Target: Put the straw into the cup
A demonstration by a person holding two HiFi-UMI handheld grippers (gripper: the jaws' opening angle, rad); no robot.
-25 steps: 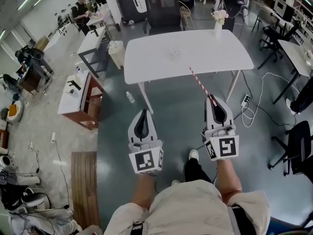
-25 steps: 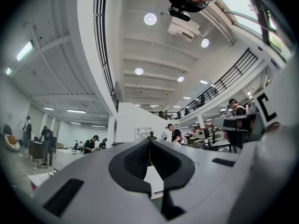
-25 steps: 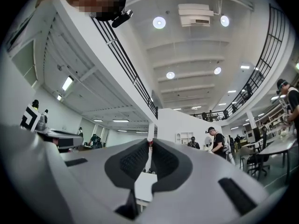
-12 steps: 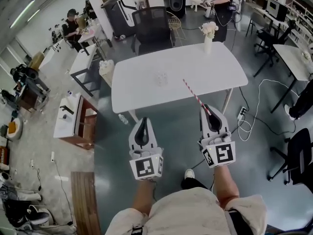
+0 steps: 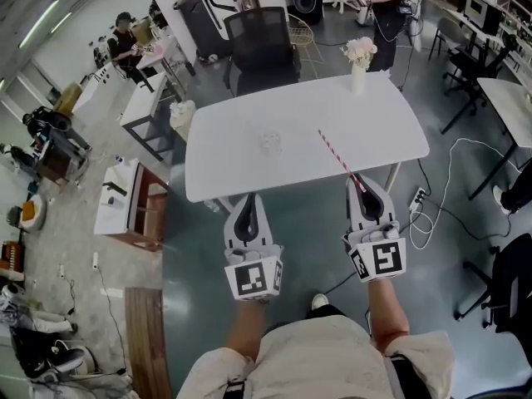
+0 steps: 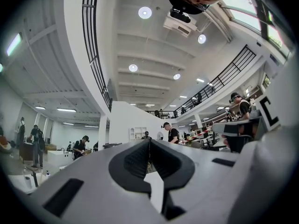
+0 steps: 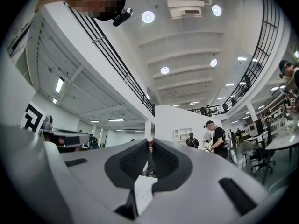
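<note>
1 straw [image 5: 339, 157], 1 cup [image 5: 270, 142], 1 flower vase [image 5: 359, 71], 2 grippers [image 5: 249, 199] [image 5: 363, 183].

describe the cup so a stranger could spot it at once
Find the white table in mid-floor. The cup stands alone near its middle, apart from the flower vase at the far edge. It is small and clear, almost vanishing against the tabletop, whereas the vase is tall and white.

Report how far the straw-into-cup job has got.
Done: the right gripper is shut on the straw. In hand: the straw points toward the table; the left gripper is shut, empty. Left: reach the cup, standing mid-table without a straw, and drop it in.
</note>
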